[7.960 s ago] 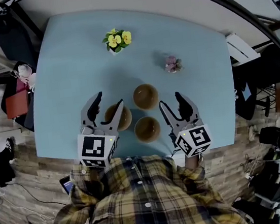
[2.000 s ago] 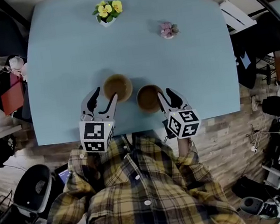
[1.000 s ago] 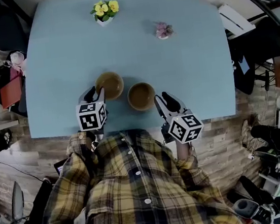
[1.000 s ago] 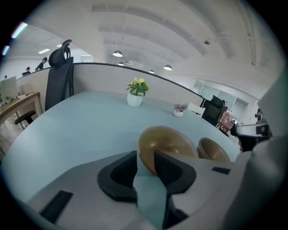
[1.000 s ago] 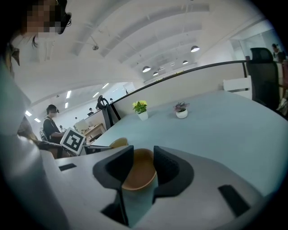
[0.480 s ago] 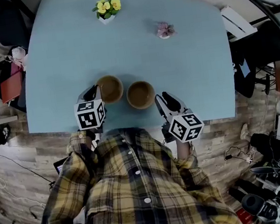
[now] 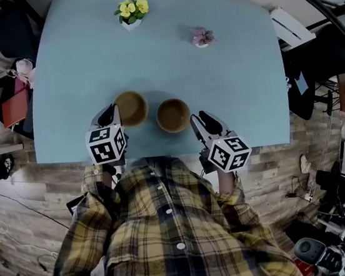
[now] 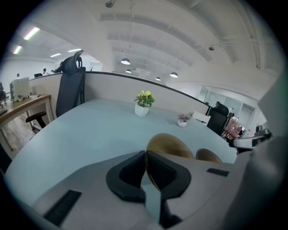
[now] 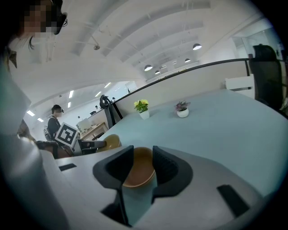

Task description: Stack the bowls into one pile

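The left bowl (image 7: 132, 107) sits near the table's (image 7: 233, 75) front edge, and the left gripper (image 7: 113, 115) has it by the rim at about 8 o'clock. Its jaws have just been closing and now pinch the thin rim between them, nearly together. The bowl looks tipped in that grip, though I can't tell whether it has left the table. The right bowl (image 7: 173, 115) stands just beside it at 4 o'clock, the two not touching. The right gripper (image 7: 200, 120) hangs at that bowl's 4 o'clock, very near its rim, with its jaws about half apart. The bowl shows in the gap, but the pads press on nothing. Far across the table at 12 o'clock from the left bowl is a pot of yellow flowers (image 7: 130, 10). A small pink plant (image 7: 202, 36) stands at 1 o'clock from the right bowl, well apart.
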A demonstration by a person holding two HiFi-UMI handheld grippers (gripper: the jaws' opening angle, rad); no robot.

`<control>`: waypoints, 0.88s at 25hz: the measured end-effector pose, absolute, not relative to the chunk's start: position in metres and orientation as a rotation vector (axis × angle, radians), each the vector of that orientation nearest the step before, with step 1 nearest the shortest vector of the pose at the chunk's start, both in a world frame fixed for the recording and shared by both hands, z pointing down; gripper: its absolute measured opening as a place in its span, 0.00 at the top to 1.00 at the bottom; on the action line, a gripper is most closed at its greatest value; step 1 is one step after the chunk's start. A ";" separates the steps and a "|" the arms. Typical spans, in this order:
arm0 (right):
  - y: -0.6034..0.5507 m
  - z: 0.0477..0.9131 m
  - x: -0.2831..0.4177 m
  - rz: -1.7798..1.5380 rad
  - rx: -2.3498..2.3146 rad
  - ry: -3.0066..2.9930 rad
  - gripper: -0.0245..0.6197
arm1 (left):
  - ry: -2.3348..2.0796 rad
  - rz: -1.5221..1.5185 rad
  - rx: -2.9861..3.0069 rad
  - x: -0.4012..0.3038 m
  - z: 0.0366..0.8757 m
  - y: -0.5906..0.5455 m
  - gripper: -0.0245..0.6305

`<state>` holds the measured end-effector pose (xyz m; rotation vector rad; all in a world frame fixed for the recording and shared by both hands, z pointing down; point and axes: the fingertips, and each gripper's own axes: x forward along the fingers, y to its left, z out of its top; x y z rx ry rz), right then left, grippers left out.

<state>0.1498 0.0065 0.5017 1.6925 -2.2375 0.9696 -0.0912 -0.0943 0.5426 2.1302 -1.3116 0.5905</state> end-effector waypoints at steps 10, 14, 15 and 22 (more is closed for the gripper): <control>0.006 0.489 0.158 1.011 1.754 -2.320 0.75 | -1.258 0.522 2.260 -0.065 0.494 -0.097 0.95; 0.011 0.488 0.169 1.051 1.807 -2.306 0.75 | -1.174 0.516 2.312 -0.038 0.485 -0.095 0.95; 0.013 0.488 0.173 1.061 1.828 -2.298 0.75 | -1.147 0.522 2.327 -0.030 0.485 -0.094 0.95; 0.030 0.490 0.199 1.124 1.956 -2.234 0.75 | -0.953 0.587 2.401 0.022 0.492 -0.080 0.95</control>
